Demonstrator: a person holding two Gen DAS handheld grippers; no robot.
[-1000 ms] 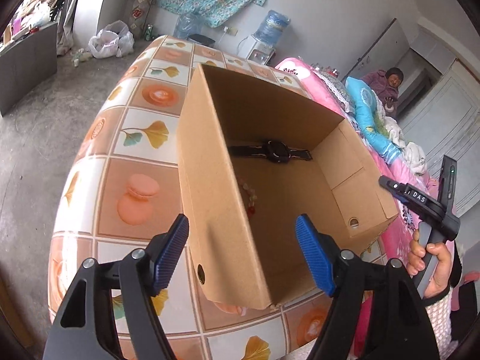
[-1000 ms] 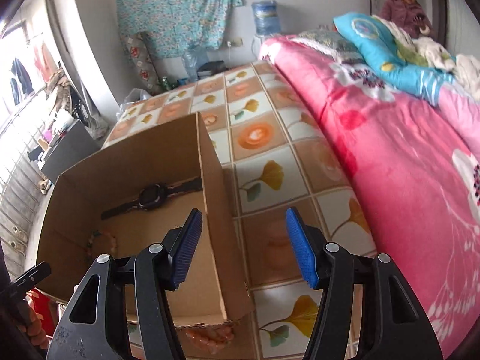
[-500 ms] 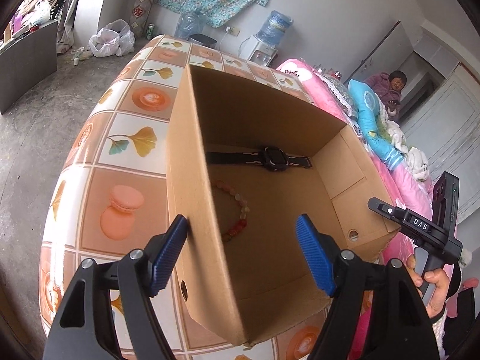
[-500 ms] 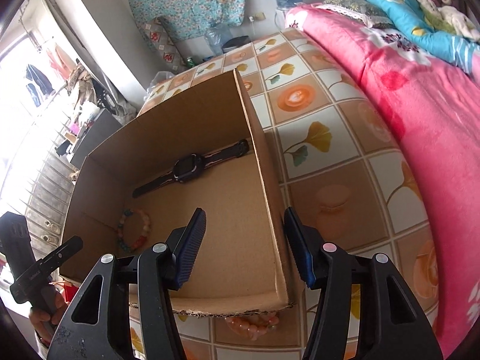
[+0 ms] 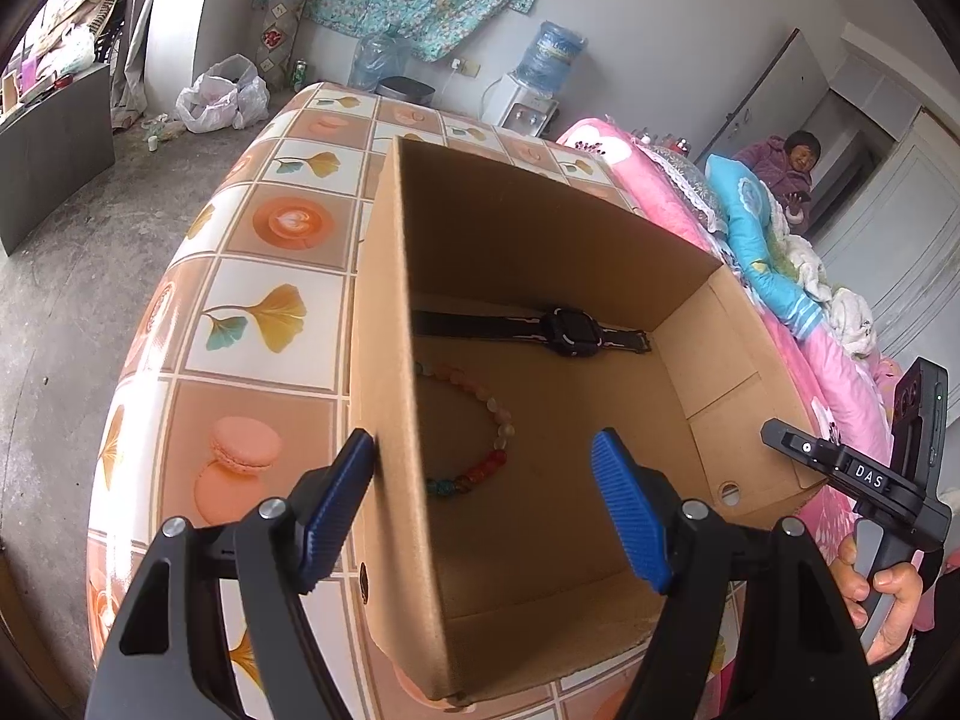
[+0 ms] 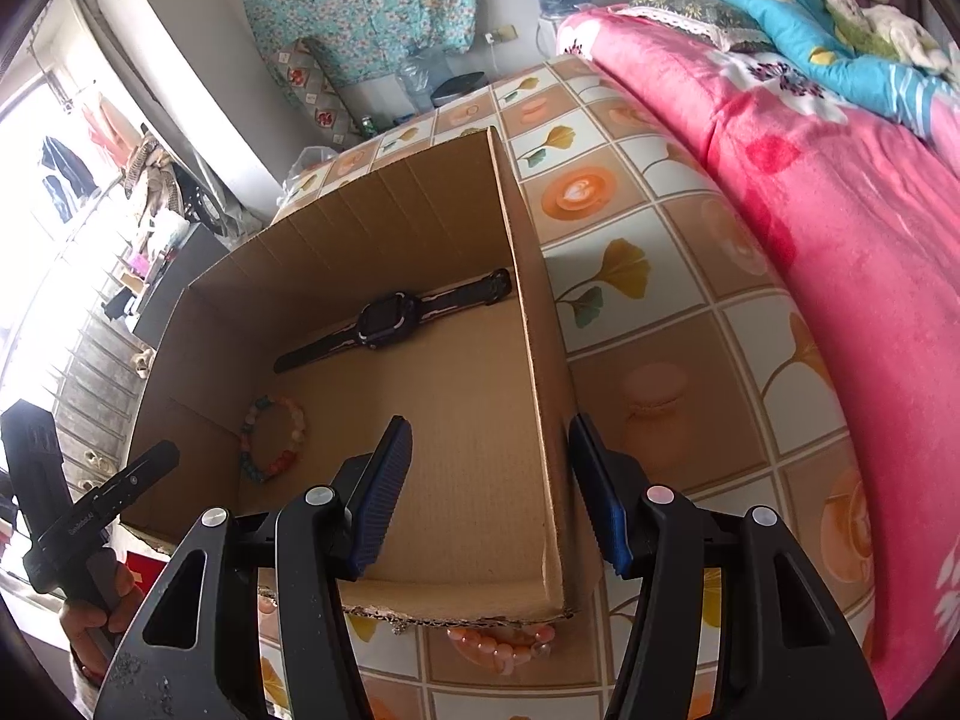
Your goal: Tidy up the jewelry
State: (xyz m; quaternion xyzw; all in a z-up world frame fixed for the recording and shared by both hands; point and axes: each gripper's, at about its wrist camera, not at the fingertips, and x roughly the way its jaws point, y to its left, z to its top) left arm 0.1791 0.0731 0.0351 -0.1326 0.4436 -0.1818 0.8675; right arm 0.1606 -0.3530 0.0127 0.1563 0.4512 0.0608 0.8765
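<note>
An open cardboard box (image 5: 384, 360) (image 6: 540, 360) stands on the tiled tablecloth. Inside lie a black watch (image 5: 570, 333) (image 6: 384, 318) by the far wall and a coloured bead bracelet (image 5: 498, 426) (image 6: 273, 438) nearer the left wall. My left gripper (image 5: 483, 462) is open and straddles the box's left wall, with its left pad (image 5: 342, 504) against the outside. My right gripper (image 6: 489, 426) is open astride the right wall, touching nothing I can see. A pink bead bracelet (image 6: 504, 642) lies on the table, half under the box's near edge.
The table (image 5: 270, 222) has a rounded left edge above a concrete floor. A bed with a pink blanket (image 6: 840, 210) borders its right side. A person (image 5: 786, 168) sits at the back right. Each view shows the other gripper (image 5: 840, 468) (image 6: 90, 510) in a hand.
Both grippers have come up over the box, so more of its floor shows. The bead bracelet, nearly hidden behind the left wall before, is now mostly in sight.
</note>
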